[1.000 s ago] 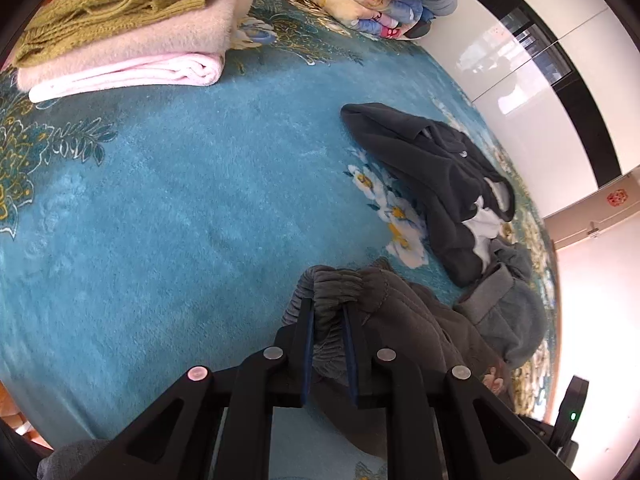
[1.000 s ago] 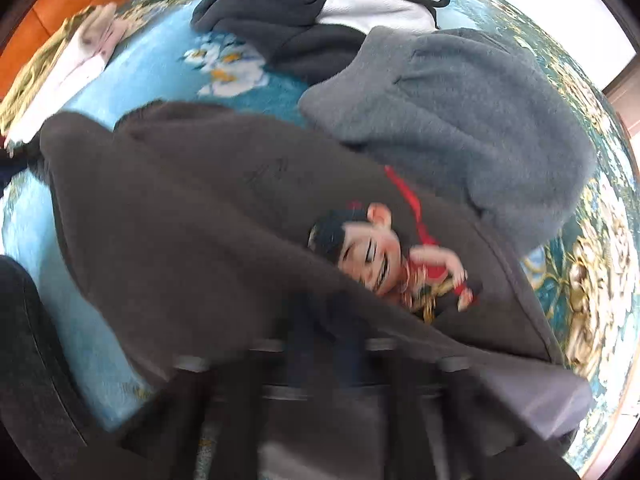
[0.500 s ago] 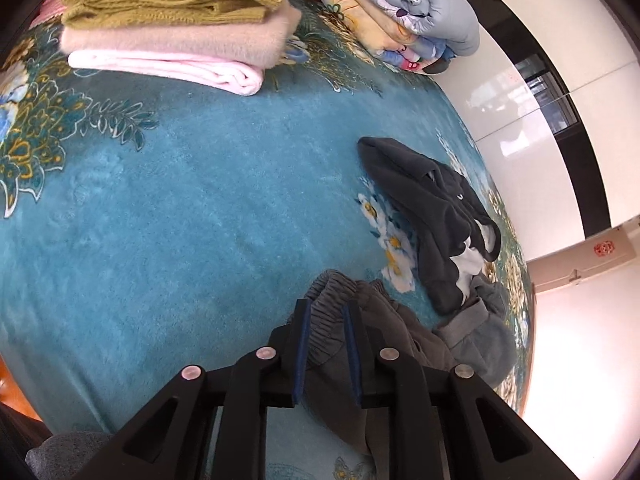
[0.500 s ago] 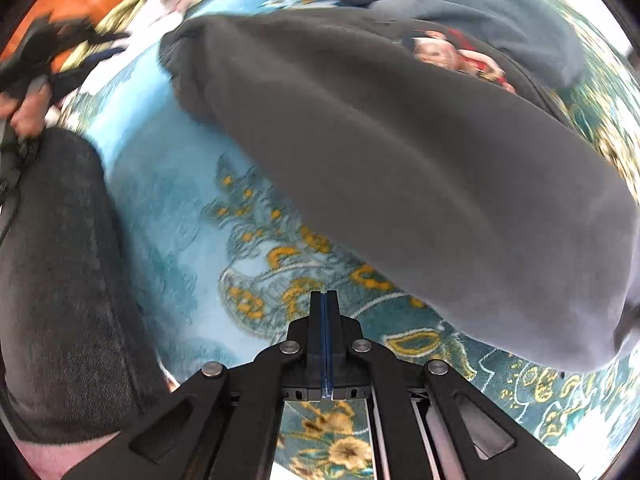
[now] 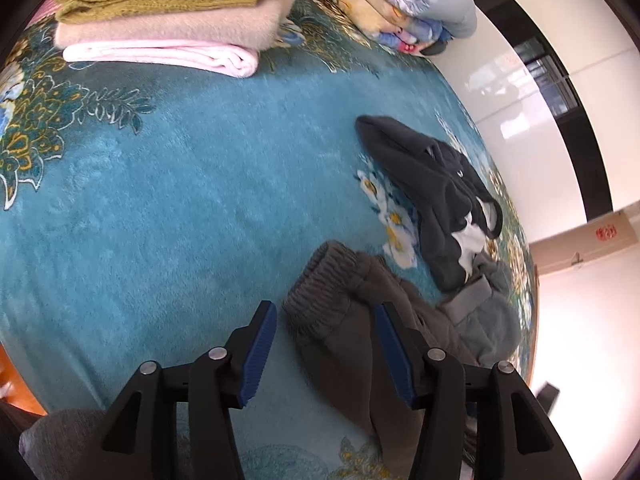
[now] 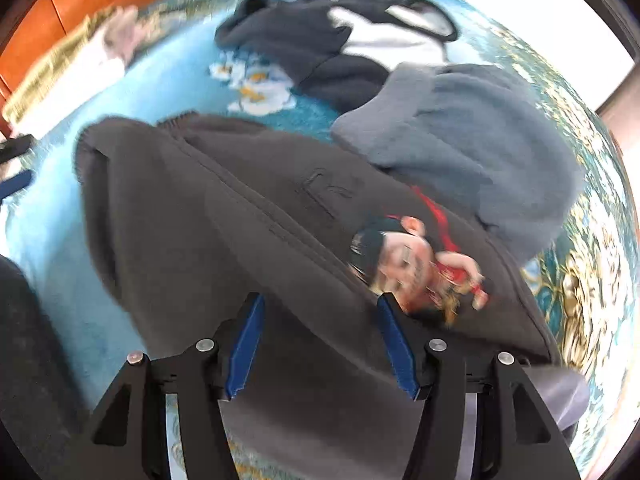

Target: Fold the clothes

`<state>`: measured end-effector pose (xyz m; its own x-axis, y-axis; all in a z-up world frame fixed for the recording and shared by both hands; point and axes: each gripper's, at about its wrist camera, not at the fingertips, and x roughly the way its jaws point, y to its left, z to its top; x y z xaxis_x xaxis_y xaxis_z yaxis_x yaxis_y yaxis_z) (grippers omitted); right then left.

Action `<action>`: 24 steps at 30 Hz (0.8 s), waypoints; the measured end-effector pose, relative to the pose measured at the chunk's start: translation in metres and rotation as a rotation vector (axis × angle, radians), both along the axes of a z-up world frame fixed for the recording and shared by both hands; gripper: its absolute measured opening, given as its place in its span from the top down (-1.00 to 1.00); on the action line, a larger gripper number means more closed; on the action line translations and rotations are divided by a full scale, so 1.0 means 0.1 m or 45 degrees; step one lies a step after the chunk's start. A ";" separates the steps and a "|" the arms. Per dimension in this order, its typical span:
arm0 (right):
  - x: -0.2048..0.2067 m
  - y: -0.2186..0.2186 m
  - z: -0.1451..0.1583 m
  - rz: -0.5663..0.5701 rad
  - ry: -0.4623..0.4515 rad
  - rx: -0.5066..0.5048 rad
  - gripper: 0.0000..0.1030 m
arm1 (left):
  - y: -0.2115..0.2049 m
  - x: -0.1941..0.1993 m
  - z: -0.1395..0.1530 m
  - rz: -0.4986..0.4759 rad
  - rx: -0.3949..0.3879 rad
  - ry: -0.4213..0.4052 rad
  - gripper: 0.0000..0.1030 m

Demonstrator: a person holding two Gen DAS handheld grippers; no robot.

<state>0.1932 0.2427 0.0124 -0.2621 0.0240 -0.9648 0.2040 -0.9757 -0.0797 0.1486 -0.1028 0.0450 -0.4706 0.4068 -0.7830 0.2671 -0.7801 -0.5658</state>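
A dark grey sweatshirt (image 6: 248,216) with a cartoon boy print (image 6: 412,264) lies spread on the teal floral blanket (image 5: 160,208). Its ribbed cuff (image 5: 332,280) lies between the fingers of my left gripper (image 5: 326,312), which is open and holds nothing. My right gripper (image 6: 320,304) is open too, with the sweatshirt's body just beyond its fingers. The right wrist view is blurred by motion.
A black and white garment (image 5: 436,196) and a lighter grey fleece (image 6: 472,140) lie beyond the sweatshirt. A folded stack of olive, beige and pink clothes (image 5: 168,24) sits at the far left. Folded quilts (image 5: 404,4) lie at the back. An orange wooden panel (image 6: 80,4) stands behind.
My left gripper has opened and let go of the ribbed cuff, which now lies on the blanket. My right gripper, shut half a second ago, has opened over the sweatshirt.
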 end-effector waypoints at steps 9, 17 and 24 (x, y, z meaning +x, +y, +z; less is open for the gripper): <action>0.38 -0.22 0.09 0.095 -0.022 -0.075 0.81 | -0.14 0.03 -0.04 -0.055 0.111 -0.048 -0.13; 1.18 -0.56 -0.12 0.407 -0.187 -0.234 0.82 | -0.07 0.05 -0.27 -0.076 0.390 -0.148 -0.20; 1.26 -0.69 -0.19 0.459 -0.221 -0.222 0.79 | 0.30 0.04 -0.28 -0.141 0.121 -0.200 -0.37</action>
<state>0.3194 0.1735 -0.0067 -0.0574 -0.2068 -0.9767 0.5302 -0.8352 0.1457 0.1529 -0.0724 0.0166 -0.2944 0.5249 -0.7987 0.2734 -0.7545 -0.5966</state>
